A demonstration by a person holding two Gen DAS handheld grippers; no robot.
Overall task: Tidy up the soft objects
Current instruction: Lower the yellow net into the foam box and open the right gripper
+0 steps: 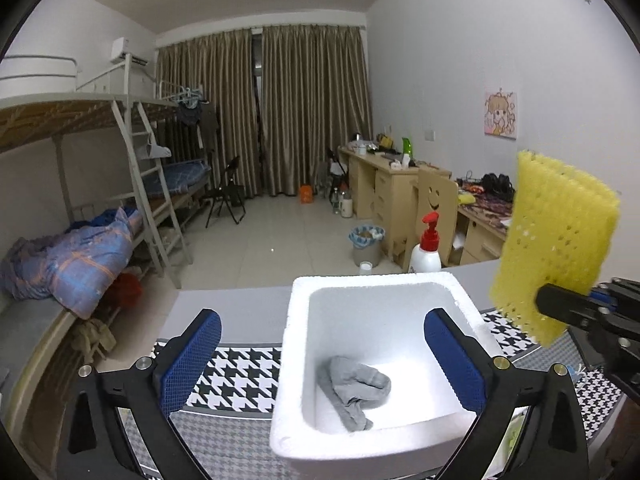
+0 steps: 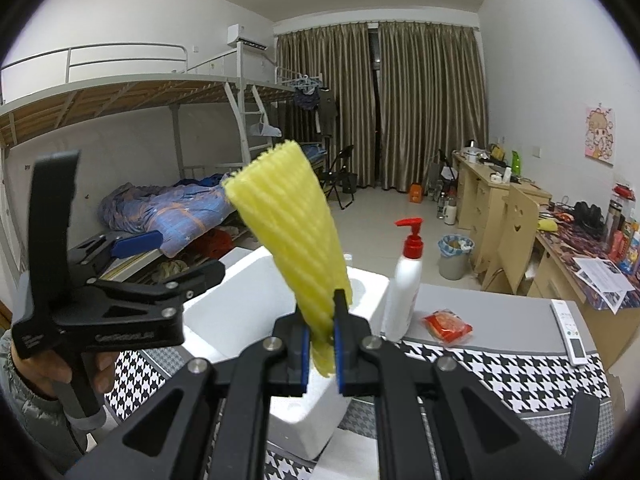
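The yellow foam net [image 2: 296,240] stands clamped between the right gripper [image 2: 322,354]'s blue pads, raised above the right side of the white foam box [image 1: 296,360]. A grey sock [image 1: 352,390] lies crumpled on the box floor. The left gripper [image 1: 324,364] hovers over the box, jaws spread wide and empty; a white pump bottle [image 2: 406,280] stands just beyond the box.

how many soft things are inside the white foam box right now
1: a grey sock lies crumpled on the floor of the foam box. The near corner of the box is hidden behind its wall.

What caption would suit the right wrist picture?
Right tongs pinch a yellow foam net above the white foam box.
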